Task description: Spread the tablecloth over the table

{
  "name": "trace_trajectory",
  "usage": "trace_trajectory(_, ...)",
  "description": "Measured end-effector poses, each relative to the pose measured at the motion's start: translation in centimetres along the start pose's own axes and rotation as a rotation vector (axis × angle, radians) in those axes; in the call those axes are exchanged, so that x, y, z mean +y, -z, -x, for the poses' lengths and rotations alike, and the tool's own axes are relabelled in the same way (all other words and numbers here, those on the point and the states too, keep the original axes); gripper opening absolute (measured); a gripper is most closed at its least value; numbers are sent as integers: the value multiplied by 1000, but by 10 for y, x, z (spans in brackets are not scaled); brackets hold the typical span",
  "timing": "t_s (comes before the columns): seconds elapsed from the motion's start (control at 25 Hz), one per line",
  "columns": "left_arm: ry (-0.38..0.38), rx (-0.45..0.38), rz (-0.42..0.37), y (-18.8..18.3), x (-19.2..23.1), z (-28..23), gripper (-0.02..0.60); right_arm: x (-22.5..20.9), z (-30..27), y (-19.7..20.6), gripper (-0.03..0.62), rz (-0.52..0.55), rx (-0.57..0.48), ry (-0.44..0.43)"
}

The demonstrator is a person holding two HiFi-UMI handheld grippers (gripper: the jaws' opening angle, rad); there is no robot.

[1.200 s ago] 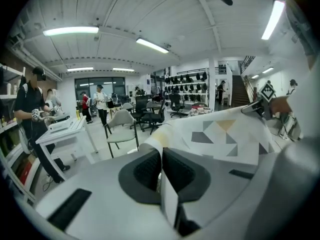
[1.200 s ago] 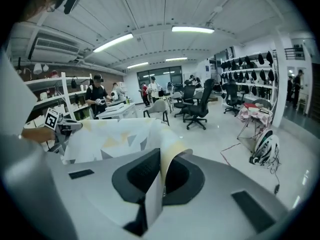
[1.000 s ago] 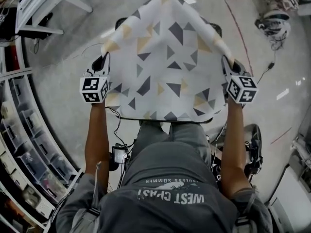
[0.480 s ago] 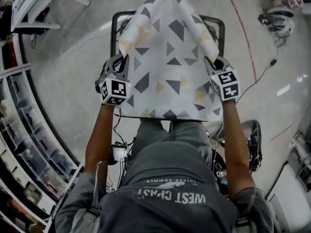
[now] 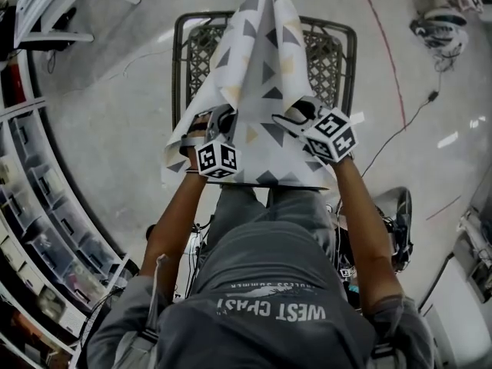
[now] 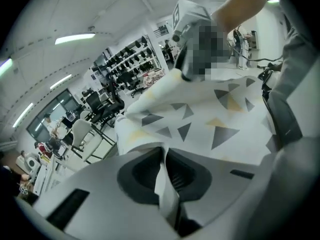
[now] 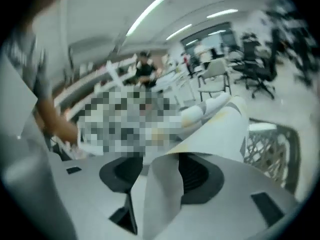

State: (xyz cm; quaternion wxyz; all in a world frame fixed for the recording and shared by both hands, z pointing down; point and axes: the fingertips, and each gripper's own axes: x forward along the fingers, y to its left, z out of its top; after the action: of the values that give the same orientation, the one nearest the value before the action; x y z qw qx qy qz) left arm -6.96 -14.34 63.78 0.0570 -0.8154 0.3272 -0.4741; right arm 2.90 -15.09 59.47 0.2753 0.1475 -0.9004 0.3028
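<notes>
The white tablecloth (image 5: 261,60) with grey and yellow triangles lies bunched in a narrow ridge over the dark mesh table (image 5: 329,52). My left gripper (image 5: 219,123) is at the cloth's near left part. Its jaws are starting to open, but the pads still pinch an edge of the tablecloth (image 6: 200,114) in the left gripper (image 6: 164,159) view. My right gripper (image 5: 296,116) is close beside it on the right, jaws opening wide. A flap of the tablecloth (image 7: 225,129) hangs loose between the pads of the right gripper (image 7: 160,170).
The mesh table (image 7: 272,144) shows bare on both sides of the cloth. Storage shelves (image 5: 46,237) curve along the left. White furniture (image 5: 54,6) stands at the top left, cables (image 5: 438,33) lie on the floor at the top right. A wheeled base (image 5: 400,229) is by my right leg.
Both grippers came inward toward each other and lower. The cloth went from spread wide to a narrow bunch, uncovering the table's sides.
</notes>
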Motion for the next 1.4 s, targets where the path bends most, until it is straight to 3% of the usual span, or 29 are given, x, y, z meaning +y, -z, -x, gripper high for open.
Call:
trace_trajectory(0.08, -7, -5, 22, 5, 3, 1, 18, -19, 28, -36, 241, -353, -297, -95)
trace_trajectory(0.16, -4, -5, 30, 9, 2, 3, 17, -49, 55, -57, 208, -631, -532, -154)
trace_trajectory(0.24, 1, -5, 36, 10, -1, 3, 15, -72, 73, -62, 151, -809, -666, -175)
trace_trajectory(0.28, 3, -6, 41, 10, -2, 3, 14, -78, 78, -62, 119, -823, -680, -149)
trace_trajectory(0.32, 4, -8, 47, 8, -3, 3, 14, -79, 80, -61, 87, -743, -637, -71)
trace_trajectory(0.36, 5, -10, 53, 7, -4, 4, 14, -77, 80, -58, 70, -561, -535, 59)
trace_trajectory(0.44, 7, -12, 61, 6, -5, 4, 12, -64, 71, -49, 44, -42, -242, 349)
trace_trajectory(0.48, 8, -12, 64, 7, -7, 5, 12, -52, 63, -46, 32, 195, -118, 439)
trace_trajectory(0.52, 10, -10, 63, 8, -9, 5, 12, -38, 51, -44, 26, 363, -44, 465)
trace_trajectory(0.56, 11, -8, 61, 10, -12, 6, 12, -23, 38, -42, 25, 462, -6, 446)
trace_trajectory(0.68, 15, 1, 56, 11, -18, 6, 12, 1, -2, -21, 21, 619, 109, 373)
trace_trajectory(0.8, 9, 13, 66, 10, -18, 5, 5, -14, -10, -5, 15, 641, 186, 392)
trace_trajectory(0.88, -41, 22, 101, 18, 1, 15, 3, -37, 18, -12, 14, 606, 156, 468)
trace_trajectory(0.96, -150, 28, 182, 39, 44, 37, 0, -81, 71, -17, 14, 527, 116, 613)
trace_trajectory(1.04, -249, 51, 294, 76, 94, 55, 0, -138, 122, -3, 14, 329, 79, 713)
trace_trajectory(1.08, -275, 70, 351, 98, 115, 58, 0, -165, 136, 9, 15, 195, 58, 712)
trace_trajectory(1.16, -270, 122, 454, 143, 145, 48, 5, -205, 140, 40, 23, -68, 36, 612)
trace_trajectory(1.28, -130, 177, 632, 195, 161, 18, 17, -232, 136, 64, 37, -333, 4, 380)
trace_trajectory(1.32, -73, 157, 707, 204, 165, 12, 23, -239, 138, 62, 70, -391, -42, 304)
trace_trajectory(1.4, 25, 61, 869, 213, 177, 5, 36, -254, 143, 54, 211, -514, -153, 161)
